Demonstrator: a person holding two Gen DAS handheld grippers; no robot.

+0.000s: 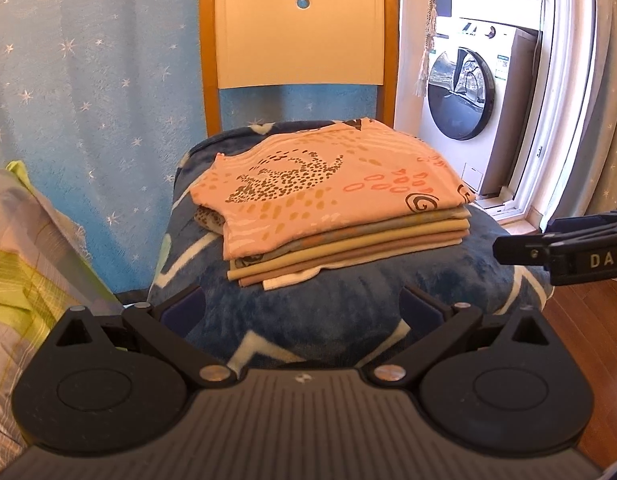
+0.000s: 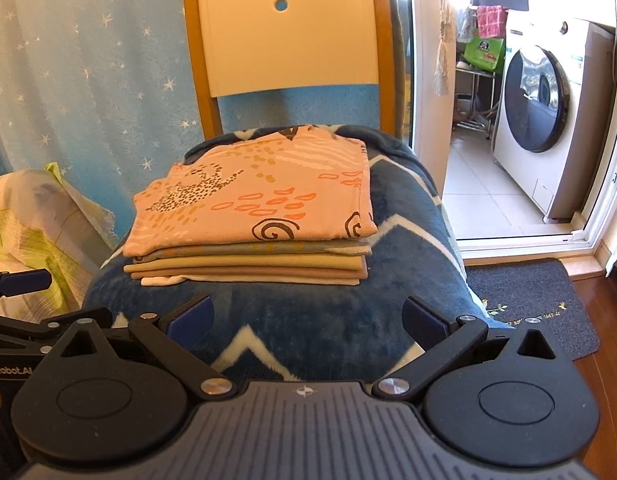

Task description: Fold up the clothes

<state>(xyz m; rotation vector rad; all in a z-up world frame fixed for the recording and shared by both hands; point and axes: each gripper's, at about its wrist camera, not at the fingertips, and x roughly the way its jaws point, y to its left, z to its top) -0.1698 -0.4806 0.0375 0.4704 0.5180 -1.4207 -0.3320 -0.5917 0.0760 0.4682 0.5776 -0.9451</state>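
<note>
Ahead of you stands a wooden chair [image 1: 300,28], its pale back panel pierced by two round holes and framed in orange-brown wood. A dark blue fleece blanket [image 1: 340,312] with white zigzag stripes drapes over its seat. Behind the chair hangs a light blue curtain [image 1: 88,92] dotted with small white stars. To your left lies rumpled bedding [image 1: 24,272] in green and grey checks. To your right an open doorway shows a white front-loading washing machine [image 2: 544,108] on a tiled floor, with a tasselled cord [image 2: 442,60] hanging at the door frame. A dark grey doormat [image 2: 528,300] lies on the wooden floor before that threshold.
</note>
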